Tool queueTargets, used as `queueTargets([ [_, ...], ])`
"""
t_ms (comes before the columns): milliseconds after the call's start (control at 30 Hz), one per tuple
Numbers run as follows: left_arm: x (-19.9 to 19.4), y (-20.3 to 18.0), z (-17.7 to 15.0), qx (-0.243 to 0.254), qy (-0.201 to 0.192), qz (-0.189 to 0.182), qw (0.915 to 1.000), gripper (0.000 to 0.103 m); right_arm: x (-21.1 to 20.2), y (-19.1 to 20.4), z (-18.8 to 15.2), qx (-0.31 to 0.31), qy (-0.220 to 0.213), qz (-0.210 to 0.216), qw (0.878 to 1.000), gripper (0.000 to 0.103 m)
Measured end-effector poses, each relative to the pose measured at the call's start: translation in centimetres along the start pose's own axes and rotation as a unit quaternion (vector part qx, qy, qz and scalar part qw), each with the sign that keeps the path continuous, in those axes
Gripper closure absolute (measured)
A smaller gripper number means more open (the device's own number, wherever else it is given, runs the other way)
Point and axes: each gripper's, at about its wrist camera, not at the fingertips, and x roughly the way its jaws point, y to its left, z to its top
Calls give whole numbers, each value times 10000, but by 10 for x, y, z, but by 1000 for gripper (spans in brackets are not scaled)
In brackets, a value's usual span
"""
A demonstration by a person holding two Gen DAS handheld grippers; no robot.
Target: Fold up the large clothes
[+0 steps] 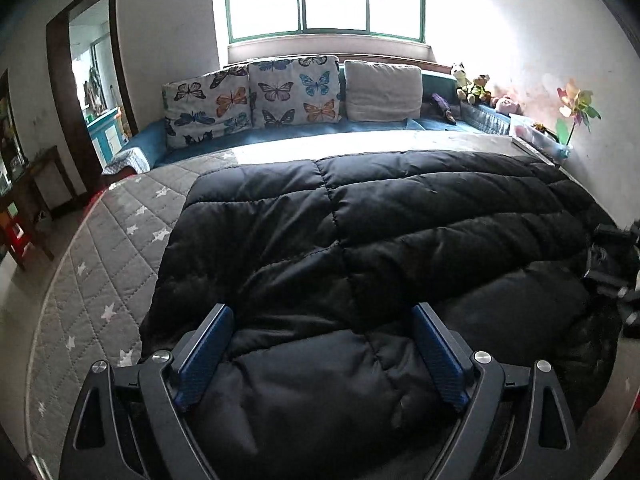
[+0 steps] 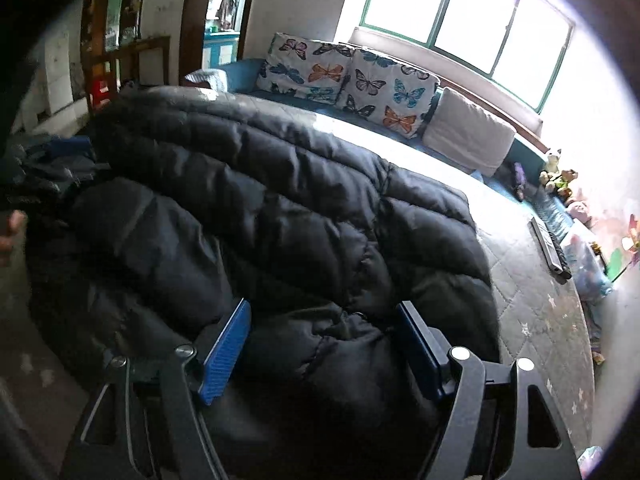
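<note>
A large black quilted puffer coat (image 1: pixel 360 240) lies spread on the grey star-patterned mattress (image 1: pixel 100 272), with a fold of it bunched at the near edge. My left gripper (image 1: pixel 322 316) is open, its blue pads (image 1: pixel 204 356) standing wide apart over the coat's near fold. In the right wrist view the same coat (image 2: pixel 280 200) fills the middle, and my right gripper (image 2: pixel 322 312) is open over a bunched part of it, with its blue pads (image 2: pixel 226 352) apart. The right gripper also shows at the right edge of the left wrist view (image 1: pixel 612 264).
Butterfly cushions (image 1: pixel 256 96) and a beige cushion (image 1: pixel 382 90) lean on a blue sofa under the window. Soft toys (image 1: pixel 476 86) and a paper pinwheel (image 1: pixel 576 108) stand at the right wall. A doorway (image 1: pixel 96 80) is to the left. A remote (image 2: pixel 546 248) lies on the mattress.
</note>
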Motion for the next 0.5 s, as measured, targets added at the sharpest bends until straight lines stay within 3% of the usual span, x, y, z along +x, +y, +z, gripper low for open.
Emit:
queueTargets([
  [267, -8, -4, 8, 74, -28, 132, 9999, 5, -17, -41, 20, 474, -153, 23, 9988, 21],
  [500, -23, 0, 16, -61, -74, 76, 9999, 5, 12, -79, 15, 1348, 184, 475, 9896, 20],
])
